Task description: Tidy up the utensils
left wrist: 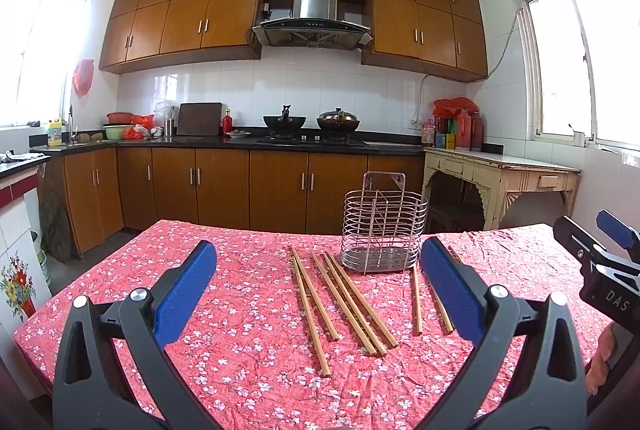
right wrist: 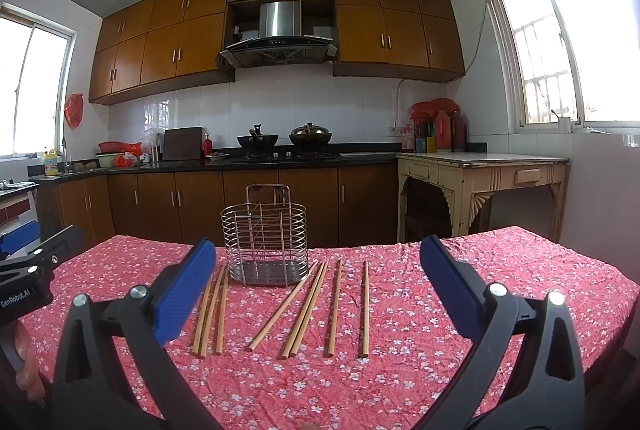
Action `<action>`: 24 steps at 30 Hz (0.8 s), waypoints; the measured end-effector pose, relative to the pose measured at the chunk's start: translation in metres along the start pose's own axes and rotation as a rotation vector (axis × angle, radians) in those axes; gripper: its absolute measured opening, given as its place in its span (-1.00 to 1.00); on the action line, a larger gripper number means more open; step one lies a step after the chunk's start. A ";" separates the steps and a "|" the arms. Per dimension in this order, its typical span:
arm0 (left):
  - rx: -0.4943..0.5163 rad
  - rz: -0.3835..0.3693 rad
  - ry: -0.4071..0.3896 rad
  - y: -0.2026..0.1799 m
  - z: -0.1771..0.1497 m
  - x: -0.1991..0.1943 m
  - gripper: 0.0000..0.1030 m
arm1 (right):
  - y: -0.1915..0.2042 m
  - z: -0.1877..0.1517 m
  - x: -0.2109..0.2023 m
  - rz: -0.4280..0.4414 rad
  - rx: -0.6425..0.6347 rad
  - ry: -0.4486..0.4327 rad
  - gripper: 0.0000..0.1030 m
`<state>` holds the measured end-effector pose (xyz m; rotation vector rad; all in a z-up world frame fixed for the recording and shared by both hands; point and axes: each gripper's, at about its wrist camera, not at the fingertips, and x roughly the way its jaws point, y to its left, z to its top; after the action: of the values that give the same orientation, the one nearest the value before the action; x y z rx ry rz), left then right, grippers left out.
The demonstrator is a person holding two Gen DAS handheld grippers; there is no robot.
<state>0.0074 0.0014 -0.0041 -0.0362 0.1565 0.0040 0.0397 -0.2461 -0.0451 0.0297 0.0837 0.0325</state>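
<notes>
- Several wooden chopsticks [right wrist: 304, 310] are lying loose on the red floral tablecloth [right wrist: 440, 370], spread across the middle of the right wrist frame with their far tips pointing toward the holder.
- One wire utensil holder [right wrist: 264, 236] is standing upright just above them, centre of frame, with nothing showing inside it.
- Three sticks [right wrist: 210, 310] are lying side by side at its lower left; the others are fanning out to the lower right, the outermost one [right wrist: 364, 310] lying apart from the rest.
- Both tongs are hanging above the cloth, gripping nothing.
- Left gripper [left wrist: 318, 282] is showing its blue pads [left wrist: 186, 294] spread wide, with the chopsticks [left wrist: 344, 302] and the holder [left wrist: 384, 230] lying between them in the frame.
- Right gripper [right wrist: 318, 282] is likewise gaping wide, its pads [right wrist: 450, 288] framing the sticks from lower left and lower right.
- Right tool's body is also peeking in at the right edge of the left wrist frame.
- Behind the table, brown cabinets [right wrist: 248, 202] and a stove with two pots [right wrist: 284, 140] are filling the back wall.
</notes>
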 end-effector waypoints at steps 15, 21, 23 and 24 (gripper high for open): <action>-0.002 -0.001 0.001 -0.001 -0.002 0.003 0.96 | 0.000 0.000 0.000 0.000 0.002 0.001 0.93; -0.004 -0.004 0.001 -0.001 -0.003 0.003 0.96 | 0.000 0.000 0.000 0.000 0.002 0.001 0.93; -0.004 -0.004 0.002 -0.002 -0.004 0.004 0.96 | 0.000 -0.001 0.001 0.000 0.002 0.002 0.93; -0.004 -0.004 0.002 -0.001 -0.004 0.003 0.96 | -0.001 0.000 0.000 0.000 0.003 0.002 0.93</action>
<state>0.0102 -0.0001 -0.0084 -0.0408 0.1581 0.0007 0.0401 -0.2466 -0.0453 0.0322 0.0853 0.0325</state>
